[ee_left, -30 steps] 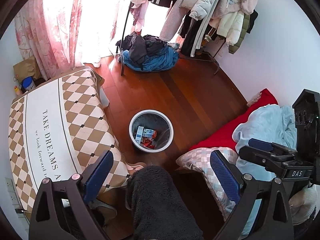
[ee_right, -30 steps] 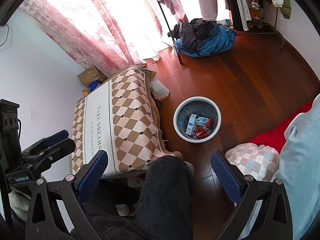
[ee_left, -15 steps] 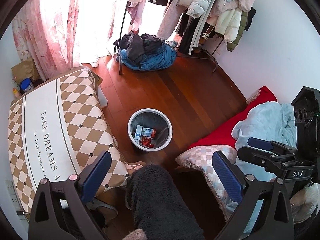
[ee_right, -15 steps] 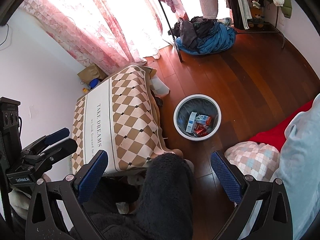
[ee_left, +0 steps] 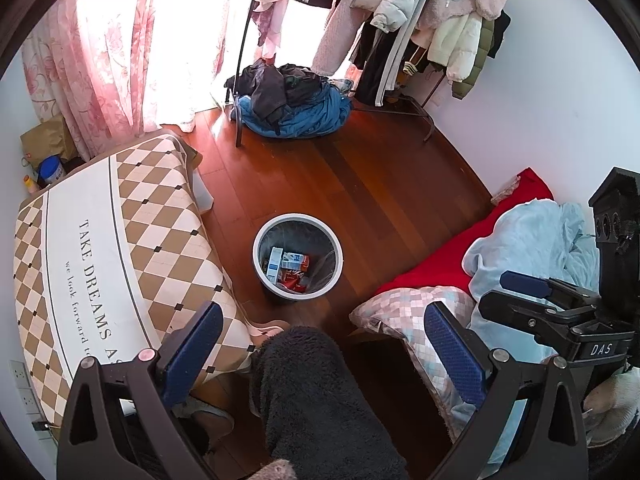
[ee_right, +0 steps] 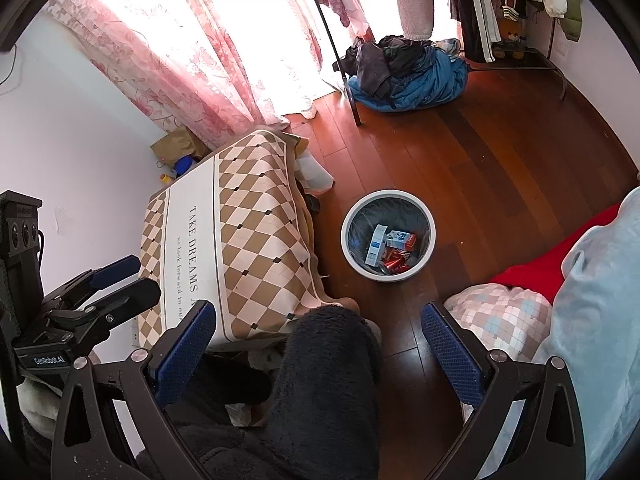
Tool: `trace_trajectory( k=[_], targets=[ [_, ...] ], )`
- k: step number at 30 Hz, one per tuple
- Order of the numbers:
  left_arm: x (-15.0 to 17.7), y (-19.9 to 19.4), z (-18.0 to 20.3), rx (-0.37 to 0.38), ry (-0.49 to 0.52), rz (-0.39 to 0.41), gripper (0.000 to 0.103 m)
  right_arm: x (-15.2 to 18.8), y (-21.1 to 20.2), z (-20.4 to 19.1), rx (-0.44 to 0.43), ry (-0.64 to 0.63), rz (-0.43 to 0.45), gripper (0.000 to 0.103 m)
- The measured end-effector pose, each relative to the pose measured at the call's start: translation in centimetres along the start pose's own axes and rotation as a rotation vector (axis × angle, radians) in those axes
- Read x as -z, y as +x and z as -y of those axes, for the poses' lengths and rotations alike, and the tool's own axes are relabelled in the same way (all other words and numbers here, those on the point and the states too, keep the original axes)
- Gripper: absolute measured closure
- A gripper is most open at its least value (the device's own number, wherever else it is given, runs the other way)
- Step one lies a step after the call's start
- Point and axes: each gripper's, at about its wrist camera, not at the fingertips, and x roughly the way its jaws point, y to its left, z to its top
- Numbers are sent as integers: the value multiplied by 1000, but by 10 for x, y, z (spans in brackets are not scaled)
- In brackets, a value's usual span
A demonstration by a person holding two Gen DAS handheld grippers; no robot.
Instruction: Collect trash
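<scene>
Left wrist view: the left claw (ee_left: 322,350), spread wide and empty, hangs above a wastebasket (ee_left: 297,258) holding cartons (ee_left: 294,261), just ahead between its fingers.

Right wrist view: the right claw (ee_right: 318,346), also wide and empty, has the wastebasket (ee_right: 388,235) ahead, slightly right.

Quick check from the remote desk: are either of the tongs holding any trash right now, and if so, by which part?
Nothing is held. The left tongs and right tongs are both open and empty, high above the trash bin, which already contains cartons and cans.
</scene>
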Motion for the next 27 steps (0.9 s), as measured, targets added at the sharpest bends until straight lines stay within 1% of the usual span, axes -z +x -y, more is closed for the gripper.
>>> trace_trajectory(
  k=[27],
  targets=[
    [1,-1,1,3,3,6,0,-5,-6,-8,-4,-39,-8,0]
  ],
)
